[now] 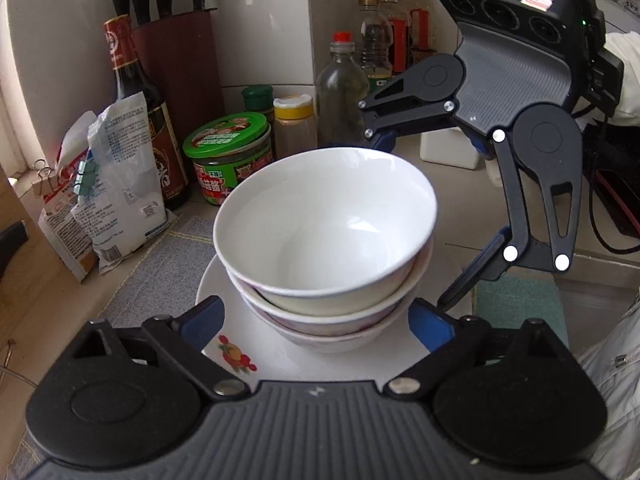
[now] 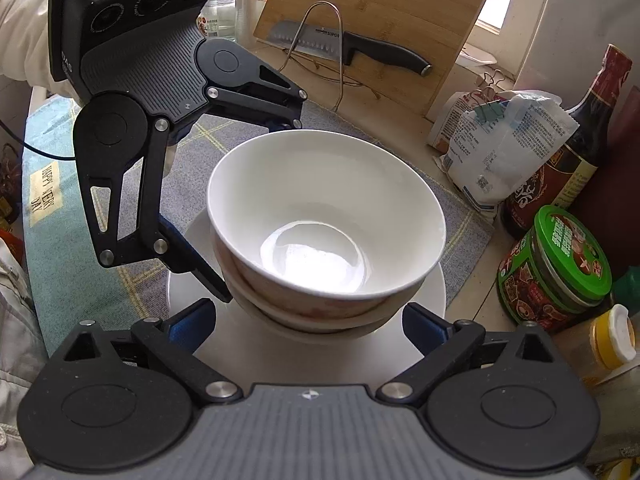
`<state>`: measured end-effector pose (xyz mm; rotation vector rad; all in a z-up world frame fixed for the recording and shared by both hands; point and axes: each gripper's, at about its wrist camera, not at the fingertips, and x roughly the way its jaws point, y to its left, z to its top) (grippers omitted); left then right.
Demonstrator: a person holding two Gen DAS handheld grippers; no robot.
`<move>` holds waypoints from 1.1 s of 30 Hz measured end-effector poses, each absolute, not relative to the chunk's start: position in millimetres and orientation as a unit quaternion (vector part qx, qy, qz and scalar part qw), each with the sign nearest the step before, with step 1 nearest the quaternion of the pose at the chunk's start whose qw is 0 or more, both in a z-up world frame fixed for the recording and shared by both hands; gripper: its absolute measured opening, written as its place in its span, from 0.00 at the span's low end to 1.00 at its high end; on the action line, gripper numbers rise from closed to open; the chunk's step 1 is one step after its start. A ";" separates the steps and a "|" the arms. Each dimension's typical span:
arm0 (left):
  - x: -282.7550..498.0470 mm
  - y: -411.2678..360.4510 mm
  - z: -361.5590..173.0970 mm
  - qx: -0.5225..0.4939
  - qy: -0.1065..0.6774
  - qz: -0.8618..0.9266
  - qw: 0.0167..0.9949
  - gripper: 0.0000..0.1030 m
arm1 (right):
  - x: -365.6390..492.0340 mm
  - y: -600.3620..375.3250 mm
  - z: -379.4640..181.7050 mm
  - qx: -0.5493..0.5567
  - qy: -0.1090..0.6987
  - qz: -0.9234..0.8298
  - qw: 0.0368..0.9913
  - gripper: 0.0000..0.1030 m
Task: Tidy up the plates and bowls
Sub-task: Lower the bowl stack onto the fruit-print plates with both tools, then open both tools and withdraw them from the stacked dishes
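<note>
Three nested bowls (image 1: 325, 240) sit on a plate (image 1: 240, 344) at frame centre, both the left gripper (image 1: 316, 322) and right gripper (image 2: 308, 318) spread wide and empty; glazed, rigid, slippery, breakable stack, probably best gripped at the rim.

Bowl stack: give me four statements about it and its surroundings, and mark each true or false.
1. The bowls sit nested on a white plate. True.
2. The left claw is clamped on the top bowl. False: its jaws stand open, apart from the stack.
3. A knife lies against the cutting board. True.
4. The top bowl holds soup. False: it is empty.
</note>
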<state>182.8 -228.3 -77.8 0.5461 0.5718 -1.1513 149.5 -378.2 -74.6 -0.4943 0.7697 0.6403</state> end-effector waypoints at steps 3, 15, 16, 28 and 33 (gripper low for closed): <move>163.6 -212.8 -69.5 0.223 0.239 -0.487 0.810 0.99 | 142.0 -378.8 -69.9 -0.215 0.371 0.260 0.865 1.00; 108.3 -162.7 -33.3 0.122 0.279 -0.345 0.888 0.99 | 89.4 -345.7 -59.6 -0.037 0.413 -0.026 0.910 1.00; 105.5 -160.4 -29.7 0.116 0.286 -0.339 0.889 0.99 | 83.7 -342.7 -58.7 -0.021 0.411 -0.047 0.910 1.00; 71.5 -148.1 3.2 0.109 0.288 -0.319 0.896 0.99 | 19.1 -301.6 -36.6 0.040 0.353 -0.154 0.922 1.00; 68.5 -148.0 4.4 0.114 0.291 -0.308 0.899 0.99 | 13.2 -298.8 -35.4 0.052 0.346 -0.158 0.923 1.00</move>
